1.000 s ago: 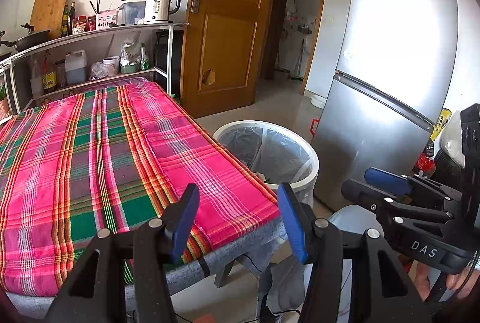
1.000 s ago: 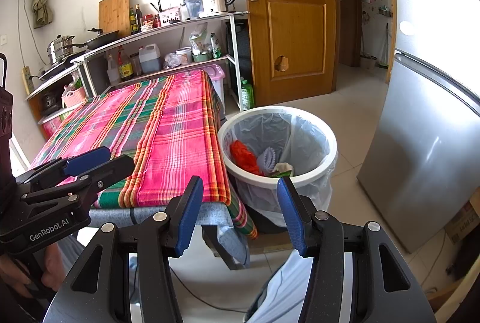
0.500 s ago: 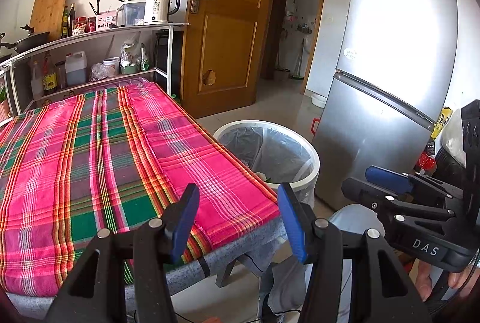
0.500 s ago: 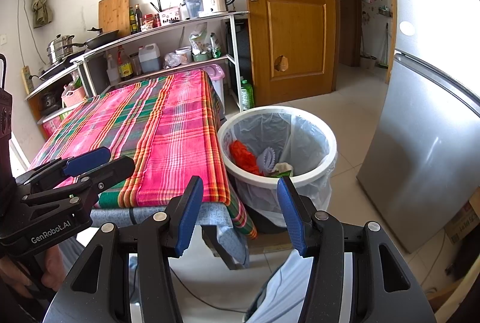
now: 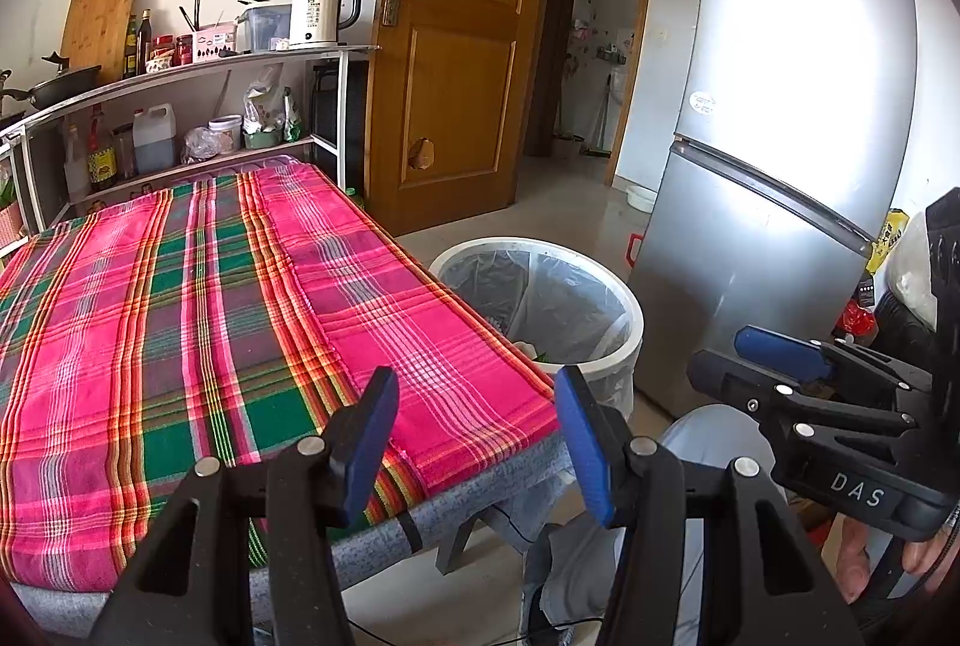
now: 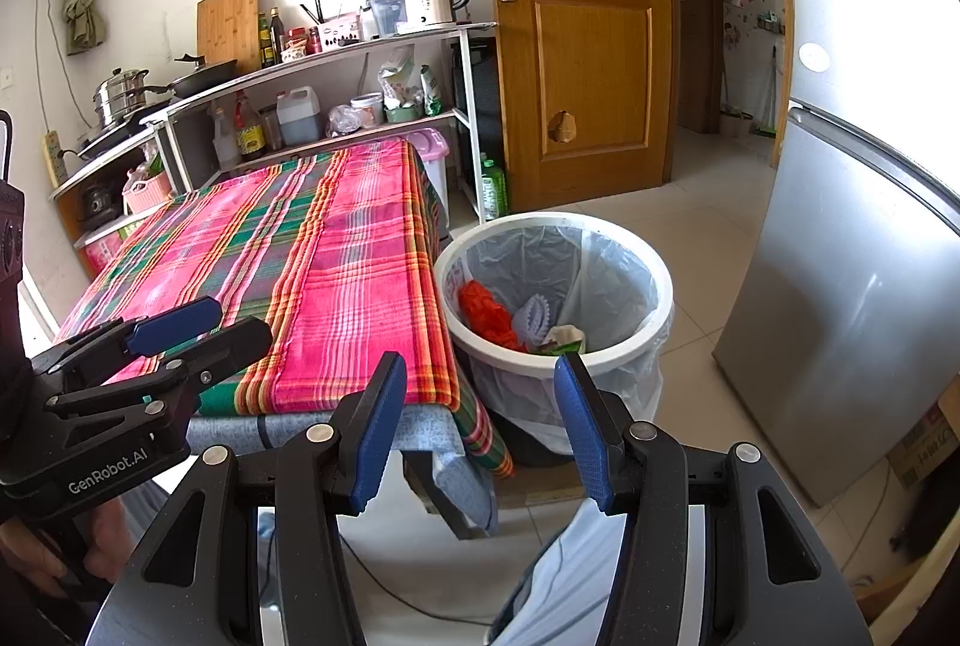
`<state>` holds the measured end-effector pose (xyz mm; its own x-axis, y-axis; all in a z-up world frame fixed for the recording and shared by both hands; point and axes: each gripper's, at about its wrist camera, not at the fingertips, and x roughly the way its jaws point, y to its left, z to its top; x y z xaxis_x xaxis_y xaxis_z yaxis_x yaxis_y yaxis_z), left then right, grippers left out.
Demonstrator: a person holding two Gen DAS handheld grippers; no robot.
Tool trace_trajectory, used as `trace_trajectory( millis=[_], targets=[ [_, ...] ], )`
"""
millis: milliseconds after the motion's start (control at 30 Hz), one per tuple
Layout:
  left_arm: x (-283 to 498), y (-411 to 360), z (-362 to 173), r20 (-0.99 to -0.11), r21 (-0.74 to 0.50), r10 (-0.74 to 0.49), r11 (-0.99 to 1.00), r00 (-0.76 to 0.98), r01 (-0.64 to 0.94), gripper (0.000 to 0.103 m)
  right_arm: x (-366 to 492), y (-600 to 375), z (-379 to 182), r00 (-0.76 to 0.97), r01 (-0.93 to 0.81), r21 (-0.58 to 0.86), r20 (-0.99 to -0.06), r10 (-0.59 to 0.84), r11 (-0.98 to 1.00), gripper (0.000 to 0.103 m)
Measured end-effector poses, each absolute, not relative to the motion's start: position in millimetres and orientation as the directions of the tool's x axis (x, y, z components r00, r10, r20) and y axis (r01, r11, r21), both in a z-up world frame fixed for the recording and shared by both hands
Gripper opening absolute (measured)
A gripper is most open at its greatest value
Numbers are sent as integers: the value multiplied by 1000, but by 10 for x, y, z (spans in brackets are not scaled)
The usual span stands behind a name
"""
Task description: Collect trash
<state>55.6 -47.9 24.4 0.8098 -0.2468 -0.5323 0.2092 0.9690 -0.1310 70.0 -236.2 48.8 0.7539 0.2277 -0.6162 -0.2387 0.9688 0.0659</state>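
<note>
Kitchen scene, two wrist views. A table w/ a pink, green and orange plaid cloth [image 5: 240, 298] fills the left; no trash shows on it in either view. Just beside its near right corner stands a white bin [image 6: 558, 298] lined w/ a clear bag, likely set there so scraps go straight off the table edge into it. Inside the bin: a red crumpled piece [image 6: 486, 310], a pale ruffled wrapper [image 6: 536, 313] and a green-and-white packet [image 6: 564, 340], piled against the side nearest the table. So the task's trash looks to be collected already.

The left gripper [image 5: 474, 436] hangs over the near table edge, blue pads spread apart, nothing between them. The right gripper [image 6: 480, 427] hangs further right, aimed at the gap between table corner and bin, pads also apart and empty. Both tilt downward, side by side, near the person's lap; pale trousers show beneath. That reads as a rest pose, not a reach.

Far side: a shelf unit [image 5: 252, 63] w/ kettle, bottles and a chopping board, a wooden door [image 5: 456, 45], and a silver fridge [image 5: 780, 166] on the right.
</note>
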Motion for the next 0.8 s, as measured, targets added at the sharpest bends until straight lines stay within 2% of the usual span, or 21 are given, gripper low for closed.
trace_trajectory(
  millis=[800],
  targets=[
    [598,-512,194,-538,-126,-246,969,806,212,56,753,-2401,454,753,-238,60,-618,224,969,52]
  ],
)
